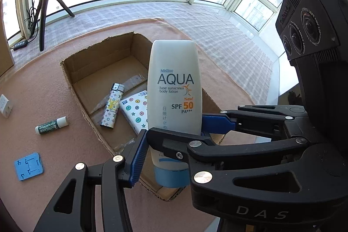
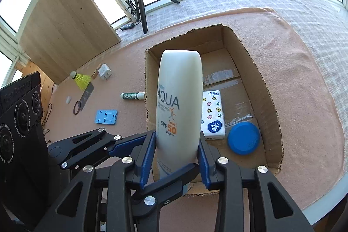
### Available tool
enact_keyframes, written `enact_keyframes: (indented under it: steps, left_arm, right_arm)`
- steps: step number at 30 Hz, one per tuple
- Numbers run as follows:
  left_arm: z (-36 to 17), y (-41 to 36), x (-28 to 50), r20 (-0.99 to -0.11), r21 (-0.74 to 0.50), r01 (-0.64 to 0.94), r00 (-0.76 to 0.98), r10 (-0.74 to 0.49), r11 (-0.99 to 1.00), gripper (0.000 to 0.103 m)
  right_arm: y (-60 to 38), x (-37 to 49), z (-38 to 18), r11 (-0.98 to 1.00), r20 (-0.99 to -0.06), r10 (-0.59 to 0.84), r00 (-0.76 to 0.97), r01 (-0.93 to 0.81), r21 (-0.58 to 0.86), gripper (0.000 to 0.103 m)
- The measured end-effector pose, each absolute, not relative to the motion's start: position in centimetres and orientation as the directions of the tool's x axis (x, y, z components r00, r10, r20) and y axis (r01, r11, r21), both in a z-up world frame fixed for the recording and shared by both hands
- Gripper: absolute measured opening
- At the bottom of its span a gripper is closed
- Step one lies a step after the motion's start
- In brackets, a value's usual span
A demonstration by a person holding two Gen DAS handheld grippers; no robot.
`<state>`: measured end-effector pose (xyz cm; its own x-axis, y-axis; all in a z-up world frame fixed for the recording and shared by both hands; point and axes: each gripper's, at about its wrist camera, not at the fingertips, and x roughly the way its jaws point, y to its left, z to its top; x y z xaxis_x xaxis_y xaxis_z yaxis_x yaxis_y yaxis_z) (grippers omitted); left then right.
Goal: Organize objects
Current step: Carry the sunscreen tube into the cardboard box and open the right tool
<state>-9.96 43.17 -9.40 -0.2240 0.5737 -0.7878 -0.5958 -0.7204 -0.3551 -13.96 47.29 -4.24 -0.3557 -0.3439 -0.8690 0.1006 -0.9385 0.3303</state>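
Note:
A white AQUA sunscreen tube with a blue cap is held cap-down over the near edge of an open cardboard box. Both grippers grip it. My left gripper is shut on its lower part, and my right gripper is shut on it too, crossing the left one. The tube also shows in the right wrist view. Inside the box lie a patterned lighter, a tissue pack and a blue round lid.
On the pink cloth left of the box lie a green lip balm, a blue flat card, a white charger, a yellow shuttlecock and a hair band. A tripod and wooden board stand behind.

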Motion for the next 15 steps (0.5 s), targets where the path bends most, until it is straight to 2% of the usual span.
enact_keyframes:
  steps: [3,4,5,7,8,15]
  left_arm:
    - [-9.2,43.6,-9.8,-0.788,-0.353,-0.599,-0.225,0.573,-0.719,0.055]
    - [-9.2,43.7,-9.8,-0.794,-0.338,-0.594,-0.236,0.56,-0.73,0.064]
    - [-9.4,43.6,-10.4,-0.802,-0.322,-0.586,-0.248,0.543,-0.743,0.073]
    - [-9.7,43.2,-10.8,-0.809,-0.324,-0.57,-0.248,0.534,-0.755,0.076]
    - [-9.8,42.8,-10.9,-0.81,-0.329,-0.56,-0.247,0.532,-0.76,0.076]
    - [-10.4,40.0,-10.8,-0.819,-0.328,-0.52,-0.258,0.512,-0.788,0.076]
  right_arm:
    - [48.0,-13.6,-3.9,-0.94,-0.867,-0.341,-0.364,0.107,0.324,0.034]
    - [48.2,-13.5,-3.7,-0.944,-0.865,-0.33,-0.379,0.104,0.314,0.036]
    - [48.4,-13.5,-3.5,-0.95,-0.866,-0.311,-0.392,0.094,0.299,0.041]
    - [49.0,-13.3,-3.1,-0.962,-0.865,-0.268,-0.423,0.066,0.266,0.069]
    - [49.3,-13.2,-3.0,-0.966,-0.862,-0.251,-0.44,0.053,0.254,0.072]
    - [49.2,-12.9,-3.5,-0.963,-0.859,-0.257,-0.443,0.044,0.265,0.072]
